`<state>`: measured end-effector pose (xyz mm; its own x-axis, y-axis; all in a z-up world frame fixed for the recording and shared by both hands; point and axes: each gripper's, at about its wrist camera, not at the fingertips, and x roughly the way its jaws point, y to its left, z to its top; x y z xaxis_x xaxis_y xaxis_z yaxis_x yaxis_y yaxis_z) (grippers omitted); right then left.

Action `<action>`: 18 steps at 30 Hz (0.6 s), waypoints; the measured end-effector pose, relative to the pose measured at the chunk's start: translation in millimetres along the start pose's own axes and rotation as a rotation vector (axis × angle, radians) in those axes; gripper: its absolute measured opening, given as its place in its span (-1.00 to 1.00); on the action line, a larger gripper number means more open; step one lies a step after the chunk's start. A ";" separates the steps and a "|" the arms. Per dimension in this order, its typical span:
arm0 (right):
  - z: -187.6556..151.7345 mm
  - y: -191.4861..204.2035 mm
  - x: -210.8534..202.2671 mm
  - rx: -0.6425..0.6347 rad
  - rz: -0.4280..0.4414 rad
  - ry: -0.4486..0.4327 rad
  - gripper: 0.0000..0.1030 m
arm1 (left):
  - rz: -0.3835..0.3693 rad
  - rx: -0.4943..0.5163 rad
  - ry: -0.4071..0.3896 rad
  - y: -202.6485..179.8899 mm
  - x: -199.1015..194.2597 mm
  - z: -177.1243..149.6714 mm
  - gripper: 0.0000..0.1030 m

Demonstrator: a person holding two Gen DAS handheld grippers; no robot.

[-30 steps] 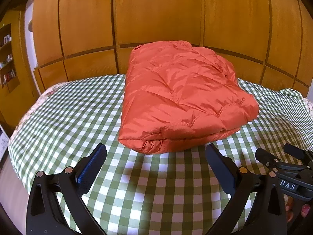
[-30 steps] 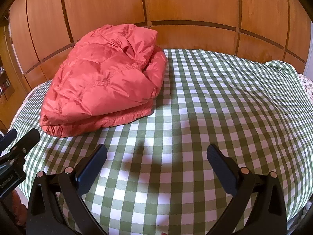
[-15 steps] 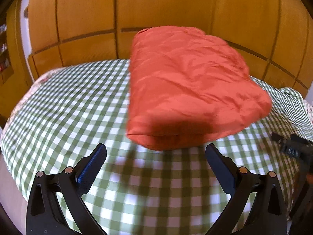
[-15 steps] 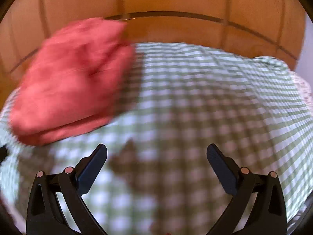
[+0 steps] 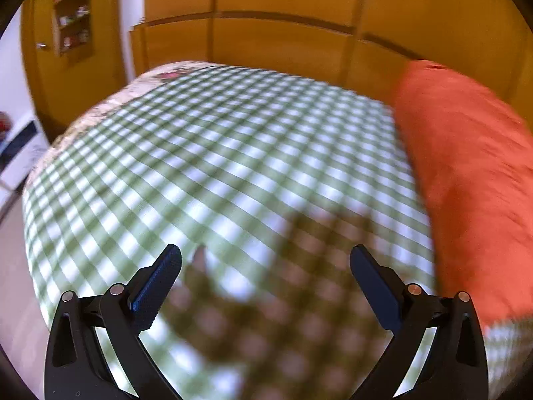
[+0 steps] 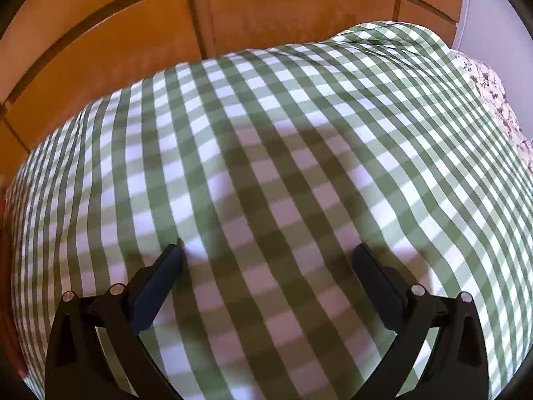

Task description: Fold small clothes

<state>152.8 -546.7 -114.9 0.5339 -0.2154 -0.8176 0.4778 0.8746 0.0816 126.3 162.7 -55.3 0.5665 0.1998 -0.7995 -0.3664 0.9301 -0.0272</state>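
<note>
Left gripper (image 5: 266, 260): I am seeing its jaws spread wide and grasping nothing; it is hovering over the cloth, and its shadow is falling on the checks under it.
Right gripper (image 6: 267, 259): I am seeing its jaws also released, wide apart, with nothing between them; it is hanging close above the cloth.
Jacket (image 5: 466, 183): it is lying folded on the cloth, at 3 o'clock in the left view, reaching from 1 o'clock down to 4 o'clock. It is blurred, so I cannot tell the folds. It is apart from the left fingers (image 5: 373, 283). In the right view only a thin red strip (image 6: 8, 300) is showing at 9 o'clock; I cannot tell if this is the jacket.
Cloth (image 5: 216, 166): green and white checks are covering the surface in both views; a flowered edge (image 6: 489, 90) is showing at 2 o'clock in the right view.
Wall (image 5: 283, 6): wooden panels are standing behind, at 12 o'clock.
Shelf (image 5: 71, 10): it is showing at 10 o'clock in the left view, with small things on it.
</note>
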 end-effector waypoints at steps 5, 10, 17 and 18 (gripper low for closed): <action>-2.2 -5.5 -2.9 0.020 0.026 -0.001 0.97 | 0.106 0.017 0.034 21.8 45.0 34.3 0.94; -0.7 -11.9 -2.1 0.016 0.023 0.000 0.97 | 0.115 0.012 0.044 27.9 64.4 38.8 0.94; -1.8 -8.8 -3.6 0.016 0.019 0.000 0.97 | 0.066 -0.024 0.010 32.9 59.4 34.9 0.94; -1.6 -9.1 -3.3 0.017 0.020 0.000 0.97 | 0.058 -0.030 0.007 33.0 61.2 35.8 0.94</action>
<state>145.5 -553.3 -113.9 0.5431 -0.1978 -0.8160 0.4786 0.8714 0.1073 175.3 216.6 -83.6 0.5382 0.2511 -0.8046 -0.4203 0.9074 0.0020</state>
